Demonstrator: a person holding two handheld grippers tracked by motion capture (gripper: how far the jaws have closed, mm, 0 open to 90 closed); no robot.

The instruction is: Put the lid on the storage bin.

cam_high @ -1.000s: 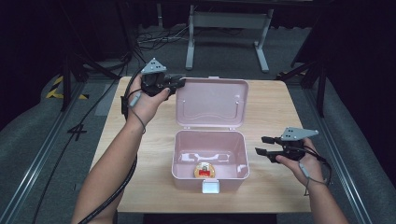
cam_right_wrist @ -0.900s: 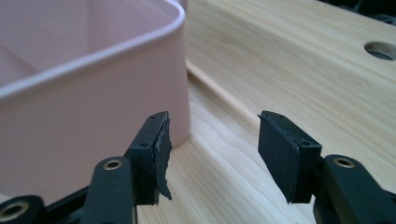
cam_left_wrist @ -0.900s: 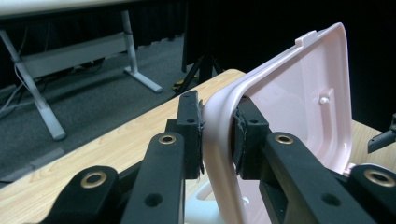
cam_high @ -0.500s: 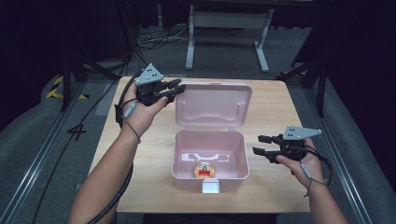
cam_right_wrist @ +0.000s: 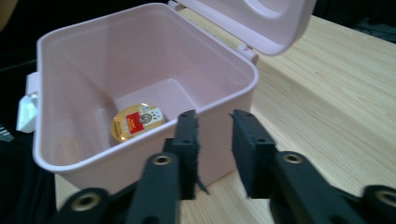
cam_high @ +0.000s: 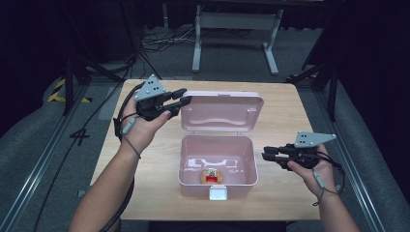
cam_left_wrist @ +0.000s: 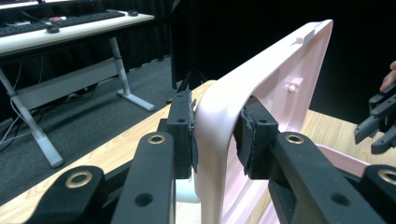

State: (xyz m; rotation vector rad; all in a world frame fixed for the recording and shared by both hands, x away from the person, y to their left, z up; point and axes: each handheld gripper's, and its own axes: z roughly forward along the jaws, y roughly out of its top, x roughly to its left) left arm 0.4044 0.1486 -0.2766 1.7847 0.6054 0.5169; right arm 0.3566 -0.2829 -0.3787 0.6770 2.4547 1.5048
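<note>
Lid [cam_high: 222,111] up; your left gripper [cam_left_wrist: 215,140] has just been opening, its jaws astride the rim, the right gripper [cam_right_wrist: 215,149] closing on nothing beside the box [cam_high: 217,162]. Next: back the left off.

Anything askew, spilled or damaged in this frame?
Nothing stands out. The pink box sits square on the table, its lid open and intact, with one small round packet on the floor inside. No spill or damage visible.
</note>
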